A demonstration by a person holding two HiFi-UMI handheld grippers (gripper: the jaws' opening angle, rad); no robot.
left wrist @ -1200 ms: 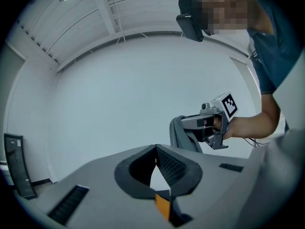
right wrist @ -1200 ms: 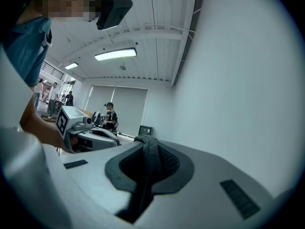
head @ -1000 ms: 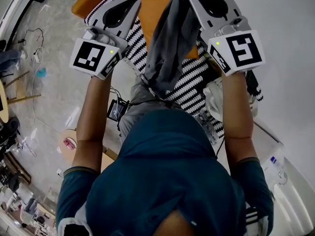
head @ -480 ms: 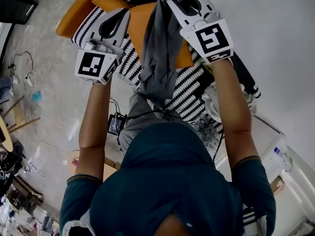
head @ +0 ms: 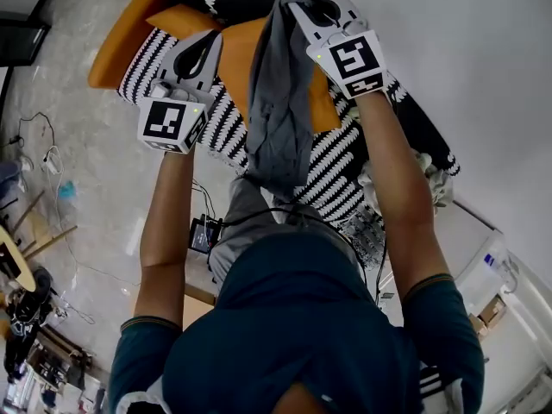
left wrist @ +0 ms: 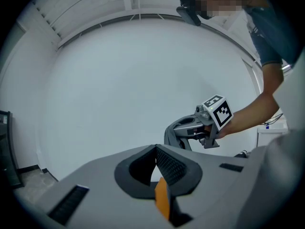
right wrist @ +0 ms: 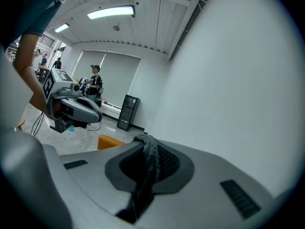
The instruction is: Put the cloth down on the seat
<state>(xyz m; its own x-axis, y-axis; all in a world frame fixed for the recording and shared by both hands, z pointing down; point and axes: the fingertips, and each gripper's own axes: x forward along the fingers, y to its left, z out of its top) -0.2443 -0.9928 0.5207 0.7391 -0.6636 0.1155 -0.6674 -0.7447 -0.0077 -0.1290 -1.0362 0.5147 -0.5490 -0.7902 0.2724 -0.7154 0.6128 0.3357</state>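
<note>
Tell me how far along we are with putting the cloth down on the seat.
Done: the cloth is picked up, held by the right gripper with its jaws shut on it. In hand: it hangs bunched over the seat and its orange cushion, not yet laid. Left: lower it onto the seat and release. The left gripper is shut on nothing.

Grey cloth in right gripper

The left forearm and right forearm reach straight ahead, bare and well apart. The left hand-held gripper points forward, its jaws closed on nothing. The right hand-held gripper, slightly further out, has its jaws clamped on the grey cloth
</note>
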